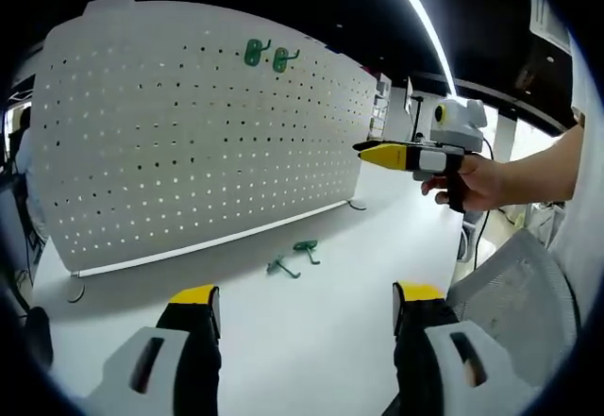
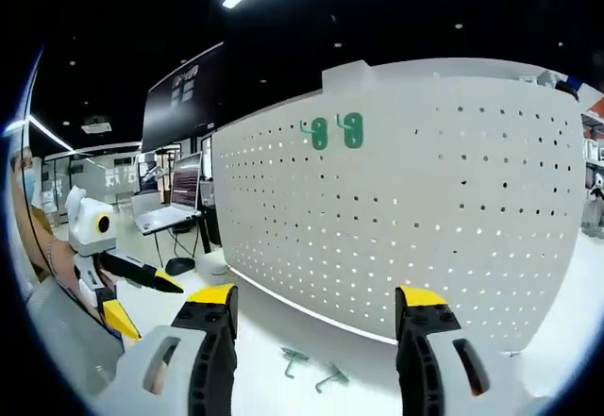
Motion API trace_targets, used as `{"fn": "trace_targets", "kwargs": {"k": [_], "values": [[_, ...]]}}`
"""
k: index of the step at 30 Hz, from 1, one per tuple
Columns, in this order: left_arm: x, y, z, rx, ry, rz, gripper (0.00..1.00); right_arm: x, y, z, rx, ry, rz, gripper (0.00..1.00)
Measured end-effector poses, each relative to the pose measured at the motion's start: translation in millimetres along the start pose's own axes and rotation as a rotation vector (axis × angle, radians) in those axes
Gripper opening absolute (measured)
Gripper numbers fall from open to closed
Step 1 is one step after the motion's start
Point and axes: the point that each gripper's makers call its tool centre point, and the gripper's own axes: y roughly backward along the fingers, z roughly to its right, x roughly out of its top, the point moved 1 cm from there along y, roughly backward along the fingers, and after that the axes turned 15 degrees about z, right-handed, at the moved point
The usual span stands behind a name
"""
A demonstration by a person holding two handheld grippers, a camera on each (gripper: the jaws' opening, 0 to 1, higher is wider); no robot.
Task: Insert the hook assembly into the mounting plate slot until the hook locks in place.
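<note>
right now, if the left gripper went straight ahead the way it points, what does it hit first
Probably the loose green hooks lying on the white table, with the pegboard standing behind them. The left gripper is open and empty; depth is hard to judge.

pegboard (image 1: 189, 142): white, dotted | hooks (image 1: 293, 257): green | fingers (image 1: 194, 295): yellow tips

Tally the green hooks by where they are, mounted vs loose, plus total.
Hooks mounted on the pegboard: 2
Hooks loose on the table: 2
Total: 4
</note>
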Motion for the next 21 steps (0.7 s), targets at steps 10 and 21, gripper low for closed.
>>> {"fn": "trace_targets", "kwargs": {"k": [10, 21], "values": [[-2.3, 2, -1.7, 0.007, 0.011, -0.002, 0.77, -17.1, 25, 3, -0.011, -0.009, -0.042, 0.66], [-1.9, 0, -2.1, 0.006, 0.008, -0.005, 0.77, -34.6, 56, 11, -0.038, -0.015, -0.103, 0.66]]}}
